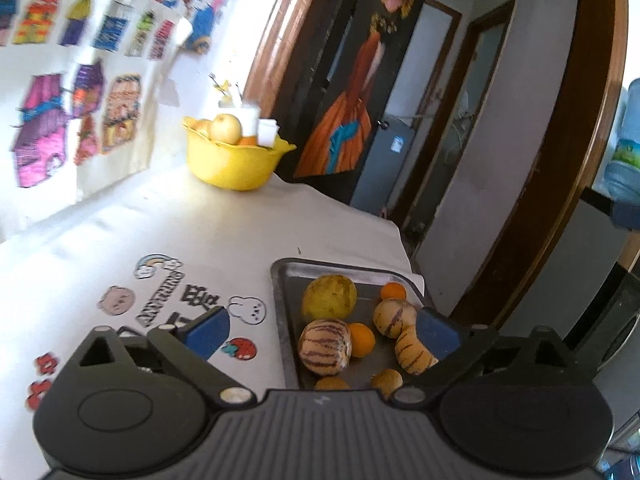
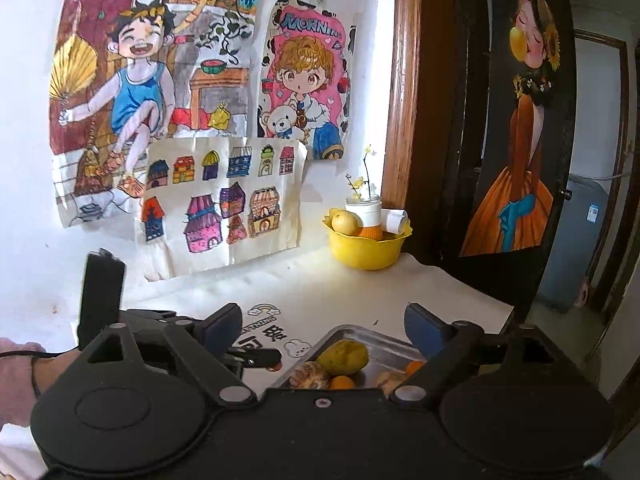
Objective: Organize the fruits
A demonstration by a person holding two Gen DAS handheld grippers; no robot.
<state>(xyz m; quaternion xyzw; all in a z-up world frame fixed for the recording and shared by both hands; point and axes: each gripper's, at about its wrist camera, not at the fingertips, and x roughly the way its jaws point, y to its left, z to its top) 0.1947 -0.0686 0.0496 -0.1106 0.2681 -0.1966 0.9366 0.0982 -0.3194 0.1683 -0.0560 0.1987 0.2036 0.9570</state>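
Left wrist view shows the fruits in a metal tray [image 1: 280, 300] on the worktop [image 1: 224, 224]: a large yellow melon [image 1: 329, 297] at about 12 o'clock in the tray, a striped round fruit [image 1: 325, 345] toward 7 o'clock, an orange [image 1: 362, 339] in the middle, and a long striped fruit [image 1: 414, 350] at 4 o'clock, its long axis running from 11 to 5 o'clock. The left gripper [image 1: 324, 330] has its fingers spread wide and empty, with the fruits lying directly between them, so I judge this hand is nearer. The right gripper [image 2: 324, 328] is also spread and empty, higher over the tray's near edge. A yellow bowl [image 1: 232, 164], already holding fruit, stands well apart at 11 o'clock.
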